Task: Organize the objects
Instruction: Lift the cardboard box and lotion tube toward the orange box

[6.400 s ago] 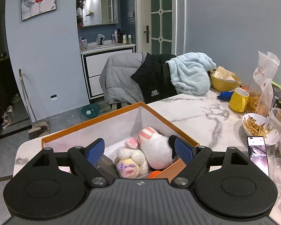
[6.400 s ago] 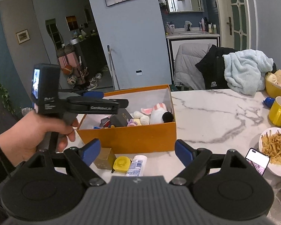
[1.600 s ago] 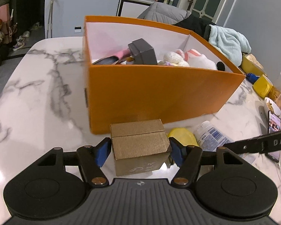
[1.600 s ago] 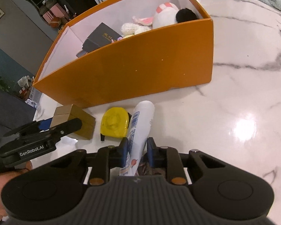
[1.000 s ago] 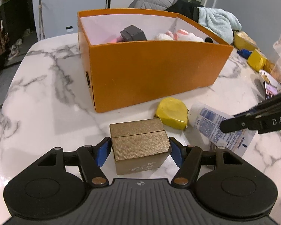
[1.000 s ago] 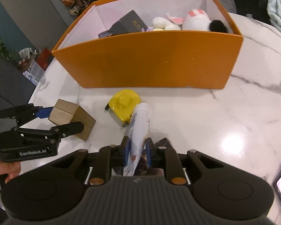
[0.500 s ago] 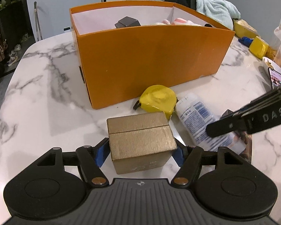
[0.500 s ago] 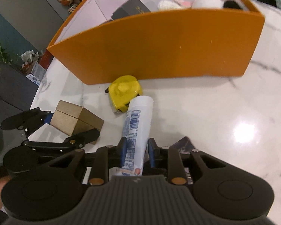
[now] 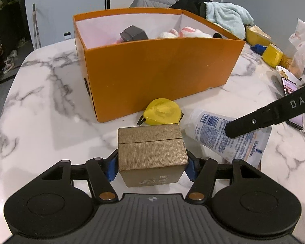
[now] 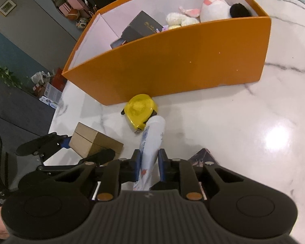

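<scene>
My left gripper is shut on a small gold cardboard box and holds it above the marble table; the box also shows in the right wrist view. My right gripper is shut on a white tube with blue print, seen also in the left wrist view. A yellow tape measure lies on the table in front of the orange box. The orange box holds a dark box and plush toys.
The marble table carries yellow mugs, a snack bag, a bowl and a phone at the right. A dark packet lies under my right gripper. A chair with jackets and a blue towel stands behind the table.
Both grippers have lifted their loads. The gold box sits higher in the left view and the orange box's inside shows more. The tube's tip has risen off the table by the tape measure.
</scene>
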